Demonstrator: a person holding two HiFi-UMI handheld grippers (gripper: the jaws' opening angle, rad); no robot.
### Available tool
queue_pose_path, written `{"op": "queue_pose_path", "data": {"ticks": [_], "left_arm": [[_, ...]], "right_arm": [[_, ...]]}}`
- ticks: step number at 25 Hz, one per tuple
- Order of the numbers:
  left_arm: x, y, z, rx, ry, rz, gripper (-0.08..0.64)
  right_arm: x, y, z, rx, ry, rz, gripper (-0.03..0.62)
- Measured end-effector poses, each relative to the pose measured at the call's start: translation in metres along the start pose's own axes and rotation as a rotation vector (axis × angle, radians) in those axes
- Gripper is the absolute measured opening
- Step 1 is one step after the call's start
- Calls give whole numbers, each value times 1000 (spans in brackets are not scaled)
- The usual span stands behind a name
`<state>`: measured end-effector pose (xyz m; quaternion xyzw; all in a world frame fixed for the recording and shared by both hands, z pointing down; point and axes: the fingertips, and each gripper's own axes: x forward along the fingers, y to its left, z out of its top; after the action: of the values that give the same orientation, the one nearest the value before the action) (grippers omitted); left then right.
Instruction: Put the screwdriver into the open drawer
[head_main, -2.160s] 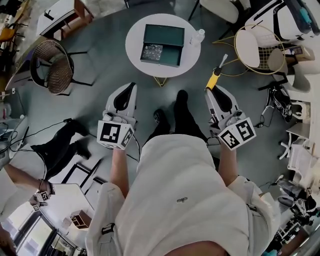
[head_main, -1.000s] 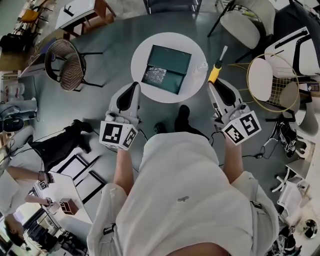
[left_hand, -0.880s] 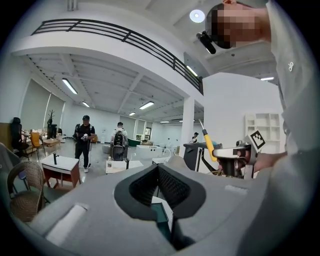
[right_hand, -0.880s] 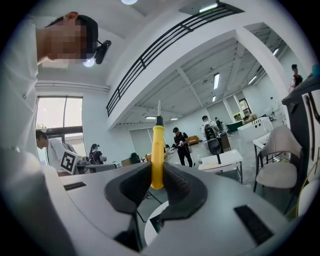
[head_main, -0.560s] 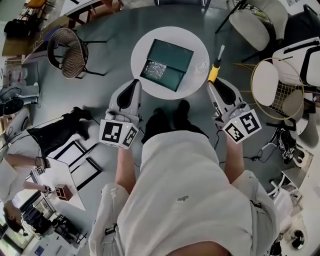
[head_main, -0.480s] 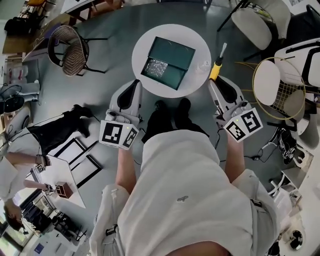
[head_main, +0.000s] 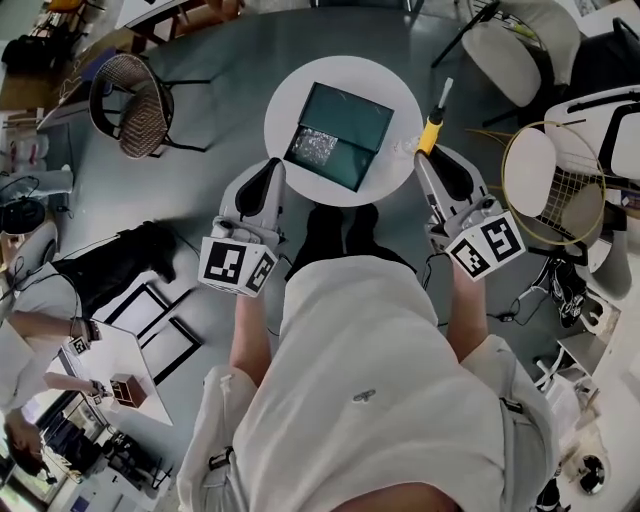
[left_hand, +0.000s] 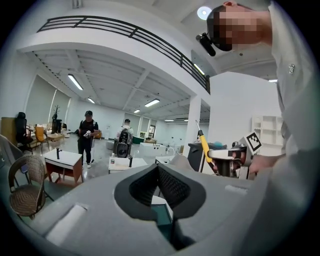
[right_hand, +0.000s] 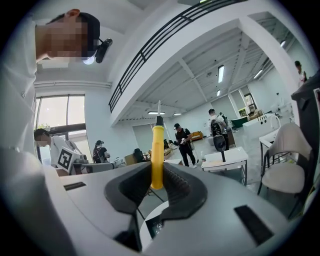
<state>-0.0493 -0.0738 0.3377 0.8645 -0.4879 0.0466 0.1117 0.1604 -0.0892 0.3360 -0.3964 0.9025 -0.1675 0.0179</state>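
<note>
Standing right up against the round white table (head_main: 290, 85), the person has both tools held out in front at about the same height. Nearest the action is the right gripper (right_hand: 156, 175). Its jaws are clamped on the butt end of the yellow screwdriver (right_hand: 157, 150), and the rest of the handle and the metal shaft stick straight out past the tips. My guess is it's held by the tail so the long end can go in first and get dropped without the jaws having to dip into the box.

The left gripper (left_hand: 159, 170) has its jaws closed too, with nothing in them. It's parked at the near-left edge of the table, so probably just along for the ride, or ready to steady the box.

A bit further out, the dark green drawer unit (head_main: 350, 105) sits mid-table. Its open drawer (head_main: 316, 146) is pulled toward the person and has something shiny and crinkly inside (can't tell what). The screwdriver hangs at the table's right rim, off to the right of the drawer and well clear of it, tip pointing away. So I'd say it needs to travel left and down before letting go.

Past the table there's a wire chair (head_main: 545, 180) on the right and a woven chair (head_main: 125, 90) far left.
</note>
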Motion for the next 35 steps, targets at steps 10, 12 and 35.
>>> {"op": "queue_pose_path", "data": {"ticks": [10, 12, 35], "left_arm": [[37, 55, 19, 3, -30, -72, 9], [41, 67, 15, -7, -24, -81, 9], [75, 103, -48, -17, 130, -292, 9]], "right_arm": [[57, 2, 21, -57, 13, -49, 77], [68, 4, 19, -65, 27, -57, 77], [133, 15, -87, -36, 292, -139, 75]]}}
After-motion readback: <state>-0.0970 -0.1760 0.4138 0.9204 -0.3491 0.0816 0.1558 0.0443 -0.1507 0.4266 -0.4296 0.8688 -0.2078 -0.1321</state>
